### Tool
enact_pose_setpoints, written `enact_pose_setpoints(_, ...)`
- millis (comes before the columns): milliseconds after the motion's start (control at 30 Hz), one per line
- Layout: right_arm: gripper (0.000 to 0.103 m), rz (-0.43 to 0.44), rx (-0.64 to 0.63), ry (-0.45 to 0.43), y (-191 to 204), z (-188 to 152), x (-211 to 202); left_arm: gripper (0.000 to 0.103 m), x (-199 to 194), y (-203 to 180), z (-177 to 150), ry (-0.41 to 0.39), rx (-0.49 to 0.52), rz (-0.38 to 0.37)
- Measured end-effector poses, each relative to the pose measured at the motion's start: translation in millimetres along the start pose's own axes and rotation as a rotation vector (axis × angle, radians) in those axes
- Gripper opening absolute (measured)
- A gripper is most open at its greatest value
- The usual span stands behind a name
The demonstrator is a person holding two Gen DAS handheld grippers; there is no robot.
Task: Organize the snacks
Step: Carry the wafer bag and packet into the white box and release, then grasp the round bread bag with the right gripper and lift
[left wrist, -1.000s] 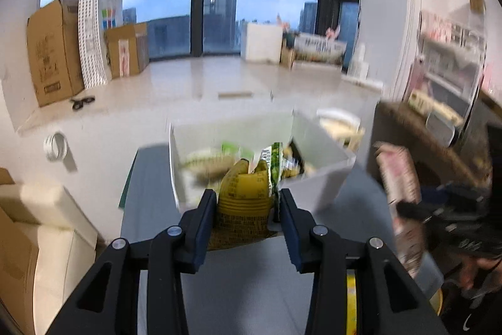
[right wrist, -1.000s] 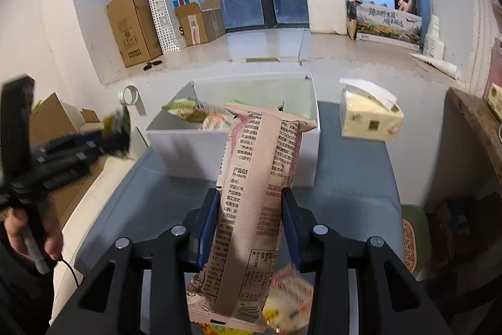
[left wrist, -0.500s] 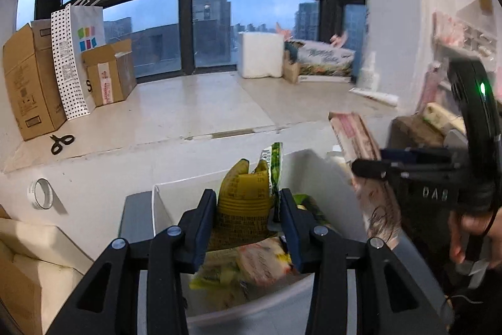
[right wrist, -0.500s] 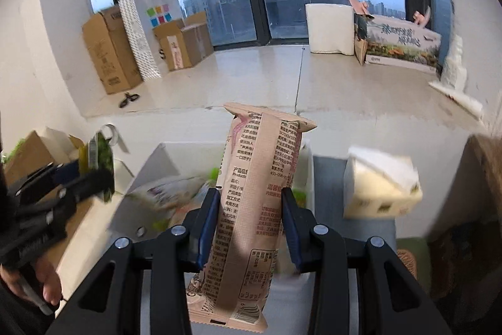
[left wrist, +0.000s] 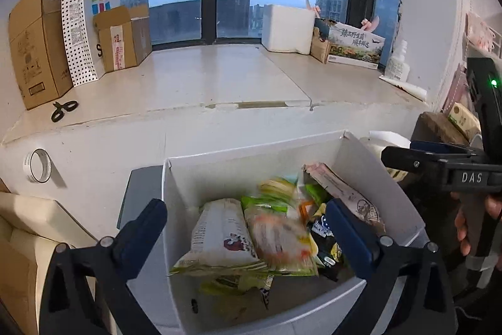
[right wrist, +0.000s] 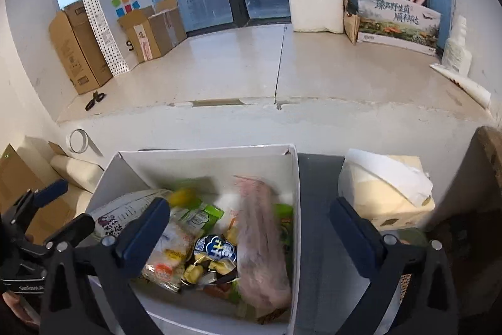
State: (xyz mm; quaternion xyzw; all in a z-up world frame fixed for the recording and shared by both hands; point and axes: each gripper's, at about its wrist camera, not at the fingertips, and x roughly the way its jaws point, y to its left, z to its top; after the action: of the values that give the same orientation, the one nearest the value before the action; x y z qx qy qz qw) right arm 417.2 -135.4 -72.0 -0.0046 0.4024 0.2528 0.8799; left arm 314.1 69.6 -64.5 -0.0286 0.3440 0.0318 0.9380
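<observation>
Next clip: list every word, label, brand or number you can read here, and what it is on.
"DAS": white letters on the right claw, seen from the left wrist view.
"S": partial letter on the small cardboard box, rest hidden.
Chinese calligraphy on the landscape-printed box: visible, not legible enough to quote.
Snack packets in the white bin, the dotted paper bag and the tall carton: print too small or blurred.
</observation>
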Motion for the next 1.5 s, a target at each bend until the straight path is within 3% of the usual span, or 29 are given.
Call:
enact_pose_setpoints(67, 0.103, 0.003, 0.006, 0.028, 0, -3, 0, 0.103, -5, -2, -2, -0.009, 0.013, 0.004)
enact_pose_setpoints(233, 0.103, 0.005, -0.033, -0.005, 9, -13, -16, 0.103, -22, -7, -5, -0.03, 0.035, 0.039)
enact_pose_setpoints(433, 0.103, 0.112, -0.054, -0.087, 26, -31, -66, 0.103, -73, -20, -21, -0.065, 0.083, 0.024)
enact_pose_setpoints(567, 0.103, 0.176, -0.09, -0.164, 36, -66, -119, 0.103, -120, -37, -50, -0.071, 0.159, -0.017)
enact_pose_setpoints(667, 0.103, 0.212, -0.108, -0.17, 36, -99, -151, 0.103, -155, -47, -79, -0.081, 0.195, -0.058)
enact_pose_setpoints(767, 0.103, 0.235, -0.123, -0.159, 29, -142, -178, 0.103, -179, -52, -109, -0.072, 0.172, -0.131)
enact_pose_setpoints(867, 0.103, 0.205, -0.121, -0.139, 21, -184, -193, 0.103, -190, -59, -138, -0.05, 0.143, -0.191)
enact_pose_setpoints(967, 0.103, 0.161, -0.118, -0.117, 12, -221, -197, 0.103, -192, -70, -166, -0.033, 0.157, -0.165)
enact_pose_setpoints(1167, 0.103, 0.109, -0.142, -0.043, 6, -284, -186, 0.103, -183, -86, -203, 0.053, 0.14, -0.207)
enact_pose_setpoints(1500, 0.103, 0.051, -0.199, 0.1, -3, -309, -122, 0.103, -179, -95, -211, 0.085, 0.154, -0.226)
